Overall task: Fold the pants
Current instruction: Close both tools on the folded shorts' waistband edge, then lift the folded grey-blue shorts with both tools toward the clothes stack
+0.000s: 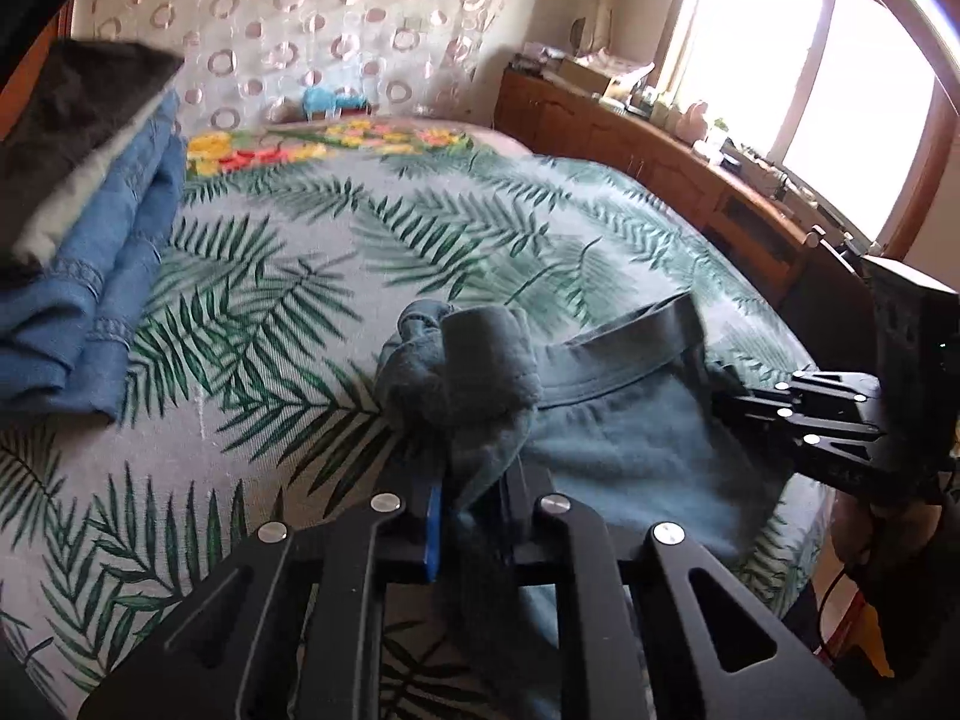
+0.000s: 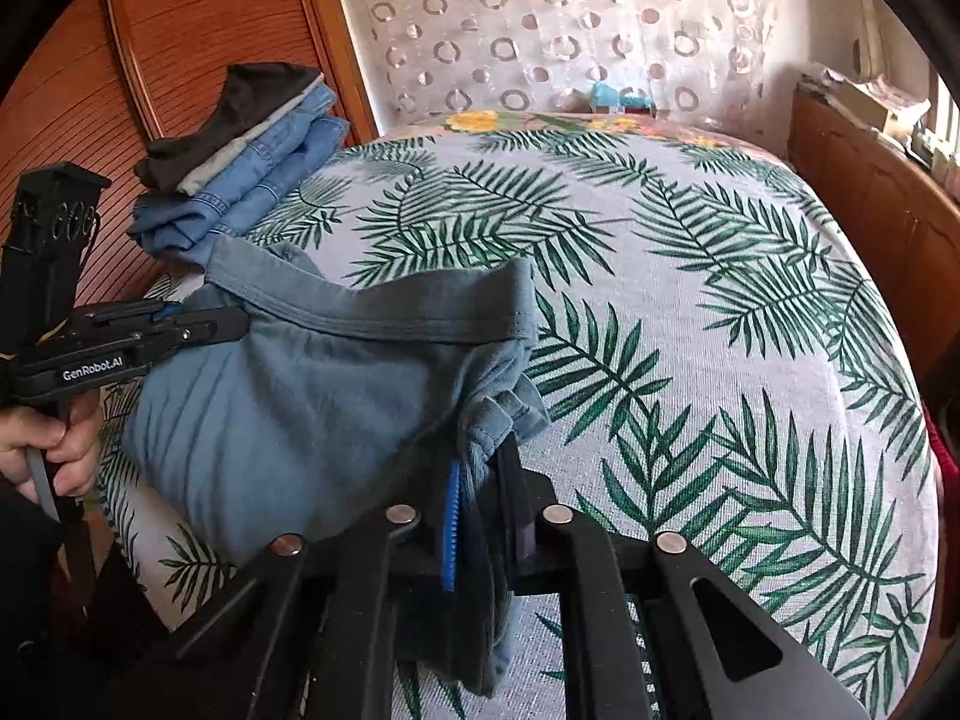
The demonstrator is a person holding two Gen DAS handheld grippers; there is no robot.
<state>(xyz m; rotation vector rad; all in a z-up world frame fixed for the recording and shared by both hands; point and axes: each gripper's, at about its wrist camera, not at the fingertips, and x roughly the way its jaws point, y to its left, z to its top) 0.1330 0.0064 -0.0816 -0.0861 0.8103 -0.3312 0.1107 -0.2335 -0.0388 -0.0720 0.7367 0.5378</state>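
Observation:
The grey-blue pants (image 1: 630, 438) are held up over the near edge of the bed, waistband (image 2: 384, 318) on top. My left gripper (image 1: 468, 498) is shut on a bunched corner of the pants (image 1: 462, 378). It also shows in the right wrist view (image 2: 234, 321), clamped at the pants' left waist end. My right gripper (image 2: 480, 480) is shut on the pants' right corner (image 2: 504, 414). It shows in the left wrist view (image 1: 732, 396) at the right end of the waistband.
A stack of folded clothes (image 2: 252, 156), dark on top and blue denim below, sits at the bed's far left. The bed (image 2: 690, 300) has a palm-leaf cover. A wooden cabinet (image 1: 630, 138) with clutter runs along the right under a window.

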